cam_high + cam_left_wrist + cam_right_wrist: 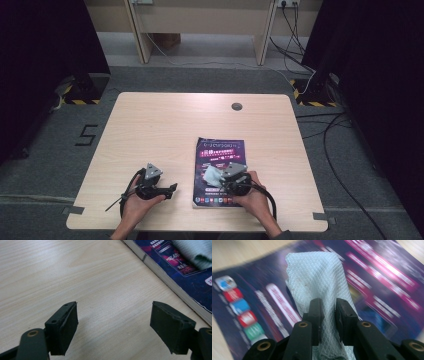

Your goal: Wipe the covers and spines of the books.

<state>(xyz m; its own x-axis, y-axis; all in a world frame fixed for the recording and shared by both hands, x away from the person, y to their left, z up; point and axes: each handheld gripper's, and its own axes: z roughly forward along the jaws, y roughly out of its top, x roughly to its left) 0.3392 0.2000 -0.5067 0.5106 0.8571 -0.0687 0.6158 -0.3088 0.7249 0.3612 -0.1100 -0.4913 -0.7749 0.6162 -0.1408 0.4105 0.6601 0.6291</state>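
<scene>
Wiping looks to be the work in hand: the right gripper has its jaws pinched nearly together on a white, diamond-embossed paper cloth, which stands up between the pads and drapes forward over the cover below. That cover belongs to a dark purple, glossy paperback book with pink lettering and a row of coloured icons along its near edge. It lies flat on the pale wooden counter, right of centre and toward the near side. From the high view, the cloth sits on the middle of the cover, just beyond the right hand.

The left gripper rests on the counter to the left of the book, apart from it. Its jaws stand wide with nothing between them but bare wood, and the book's near-left corner lies just beyond them.

As a judgement, the cloth is already picked up and laid against the cover, so the wipe is under way. How much of the cover has been passed over cannot be told, since no smear or clean patch shows. The far half and the edges probably remain, and the left gripper could steady the book.
</scene>
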